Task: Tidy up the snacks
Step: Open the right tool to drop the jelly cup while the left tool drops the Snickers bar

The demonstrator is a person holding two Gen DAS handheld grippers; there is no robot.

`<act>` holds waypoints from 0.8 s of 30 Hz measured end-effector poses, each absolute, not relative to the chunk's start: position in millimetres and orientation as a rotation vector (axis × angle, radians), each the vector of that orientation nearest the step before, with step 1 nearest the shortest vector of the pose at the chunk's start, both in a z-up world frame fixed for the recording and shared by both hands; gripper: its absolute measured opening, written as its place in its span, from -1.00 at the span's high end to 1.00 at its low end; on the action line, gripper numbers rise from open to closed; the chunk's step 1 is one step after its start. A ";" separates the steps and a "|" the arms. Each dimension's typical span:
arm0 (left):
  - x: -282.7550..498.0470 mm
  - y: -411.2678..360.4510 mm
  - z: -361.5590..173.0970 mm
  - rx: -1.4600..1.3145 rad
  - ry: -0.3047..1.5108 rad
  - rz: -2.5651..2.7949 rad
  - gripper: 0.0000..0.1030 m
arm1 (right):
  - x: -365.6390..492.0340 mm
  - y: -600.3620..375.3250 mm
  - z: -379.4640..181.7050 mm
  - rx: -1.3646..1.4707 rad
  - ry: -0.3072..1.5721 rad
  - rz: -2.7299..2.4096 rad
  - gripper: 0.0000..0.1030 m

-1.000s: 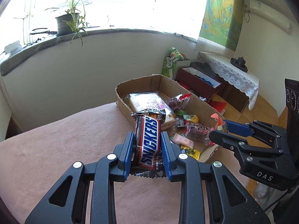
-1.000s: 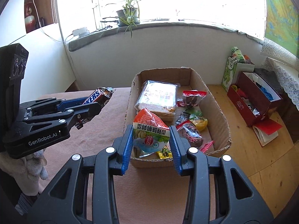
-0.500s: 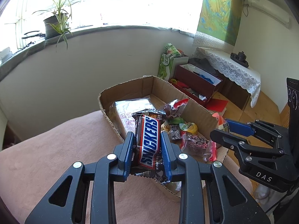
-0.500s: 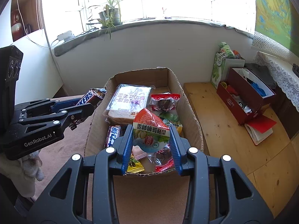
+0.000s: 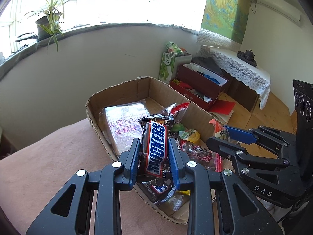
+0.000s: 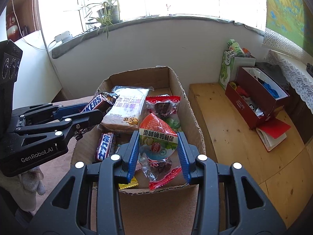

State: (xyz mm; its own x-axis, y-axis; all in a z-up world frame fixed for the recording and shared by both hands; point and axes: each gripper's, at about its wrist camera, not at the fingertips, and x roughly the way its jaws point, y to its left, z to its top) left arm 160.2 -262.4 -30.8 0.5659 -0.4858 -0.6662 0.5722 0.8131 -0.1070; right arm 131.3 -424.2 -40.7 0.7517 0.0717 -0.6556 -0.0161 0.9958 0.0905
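My left gripper [image 5: 154, 143] is shut on a Snickers bar [image 5: 156, 146] and holds it above the near left part of the open cardboard box [image 5: 117, 90]. It also shows in the right wrist view [image 6: 97, 105]. My right gripper [image 6: 158, 137] is shut on a red, white and green snack packet [image 6: 157, 139] over the box's near end [image 6: 156, 190]. The box holds a wrapped bread pack [image 6: 128, 107], a second Snickers bar [image 6: 104, 146], red-topped bags of dried fruit [image 6: 163, 105] and other small snacks.
The box sits on a pink-brown cloth surface [image 5: 49, 156]. To its right lies a wooden floor [image 6: 225, 121] with a dark red box [image 6: 256, 96] and a green carton [image 6: 228, 66]. A white wall with a plant on the sill [image 6: 105, 17] is behind.
Both grippers have moved forward over the box with their snacks still held. The box now lies closer and lower in both views.
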 end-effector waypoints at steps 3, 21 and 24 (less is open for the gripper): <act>160.5 -262.9 -31.6 0.122 0.746 -0.626 0.47 | 131.6 -424.2 -41.5 0.077 0.721 0.047 0.23; 154.9 -257.2 -27.3 0.117 0.731 -0.611 0.31 | 124.0 -419.5 -38.8 0.041 0.710 0.008 -0.11; 152.2 -254.3 -26.1 0.117 0.727 -0.607 0.31 | 119.0 -419.0 -36.5 0.037 0.695 0.005 -0.32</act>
State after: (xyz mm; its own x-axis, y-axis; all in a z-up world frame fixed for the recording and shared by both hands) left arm 152.2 -254.3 -26.1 0.5850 -0.4794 -0.6542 0.5582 0.8232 -0.1041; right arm 119.0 -419.0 -36.5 0.7683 0.0174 -0.6398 0.0073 0.9993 0.0360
